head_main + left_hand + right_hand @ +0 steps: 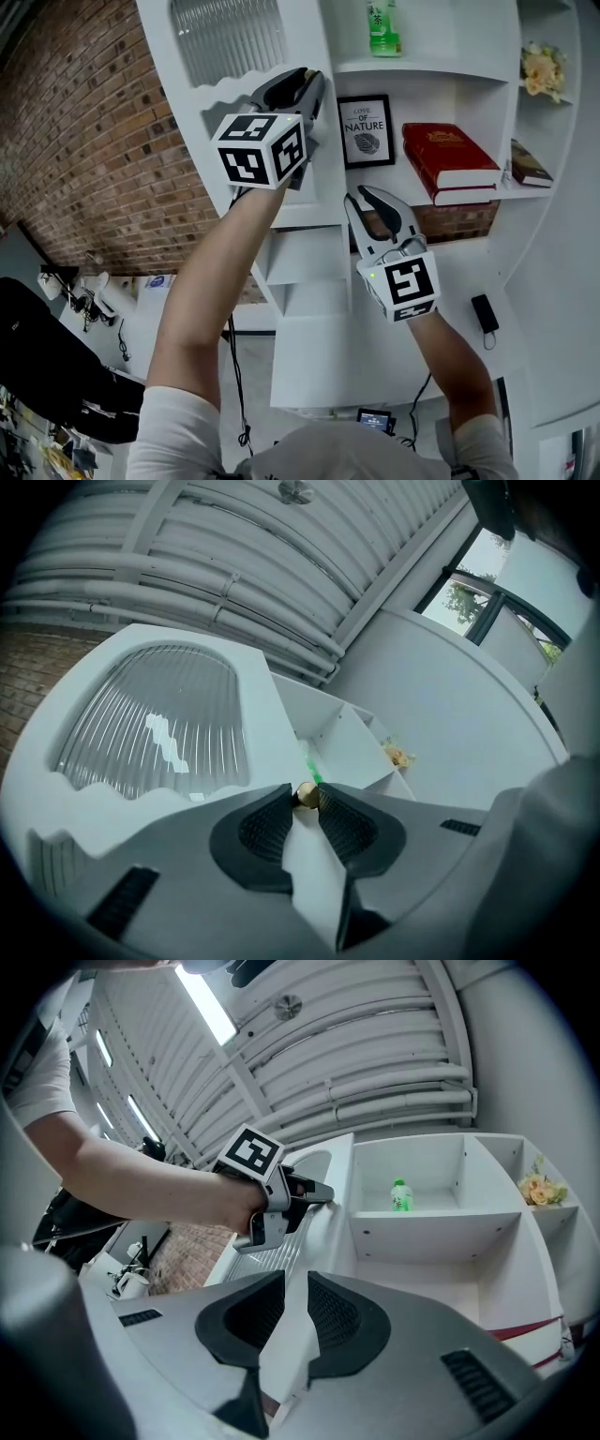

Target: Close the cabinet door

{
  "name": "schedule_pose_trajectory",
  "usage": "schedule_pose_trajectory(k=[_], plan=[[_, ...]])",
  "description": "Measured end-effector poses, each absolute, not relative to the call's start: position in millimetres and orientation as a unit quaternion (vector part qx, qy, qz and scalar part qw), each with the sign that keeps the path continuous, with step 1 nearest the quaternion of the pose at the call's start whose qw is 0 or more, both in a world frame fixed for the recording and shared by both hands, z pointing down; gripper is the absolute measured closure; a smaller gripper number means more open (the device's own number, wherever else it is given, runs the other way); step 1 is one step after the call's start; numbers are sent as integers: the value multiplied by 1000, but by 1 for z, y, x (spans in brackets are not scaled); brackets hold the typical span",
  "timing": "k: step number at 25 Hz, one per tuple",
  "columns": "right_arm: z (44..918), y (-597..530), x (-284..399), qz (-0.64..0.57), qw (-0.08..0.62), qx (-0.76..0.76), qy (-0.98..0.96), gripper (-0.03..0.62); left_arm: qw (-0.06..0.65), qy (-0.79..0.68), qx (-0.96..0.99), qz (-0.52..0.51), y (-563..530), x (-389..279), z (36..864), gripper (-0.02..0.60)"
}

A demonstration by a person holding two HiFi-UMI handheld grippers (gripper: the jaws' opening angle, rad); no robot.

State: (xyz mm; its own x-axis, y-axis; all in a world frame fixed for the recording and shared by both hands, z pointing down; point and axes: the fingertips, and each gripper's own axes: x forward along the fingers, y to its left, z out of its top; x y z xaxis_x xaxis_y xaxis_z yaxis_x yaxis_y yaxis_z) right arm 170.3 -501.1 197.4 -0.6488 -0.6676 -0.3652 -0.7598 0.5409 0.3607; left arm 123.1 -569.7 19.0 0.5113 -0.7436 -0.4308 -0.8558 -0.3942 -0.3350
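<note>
1. The white cabinet [487, 37] fills the far side. Its upper compartment with the green bottle [382, 28] is uncovered.
2. The cabinet door [178, 103], the one with the ribbed glass pane, stands open just left of that compartment, so the task is not yet done.
3. Your left gripper [305, 84] is up at the door's edge. It is clenched on the small brass knob [306, 795].
4. Your right gripper [361, 199] hangs lower and nearer, in front of the shelves. Its jaws are drawn almost together and grasp nothing.
5. The opening lies to the right of the left gripper and the knob. The closing move, I judge, is a swing to the right by the left arm alone.
6. The hinge side I cannot make out.
</note>
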Motion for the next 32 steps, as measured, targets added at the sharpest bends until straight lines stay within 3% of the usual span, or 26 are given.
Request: schedule_pose_trajectory(k=[32], plan=[[208, -503, 178, 247, 71, -423, 869, 513, 259, 477, -834, 97, -591, 121, 22, 494]])
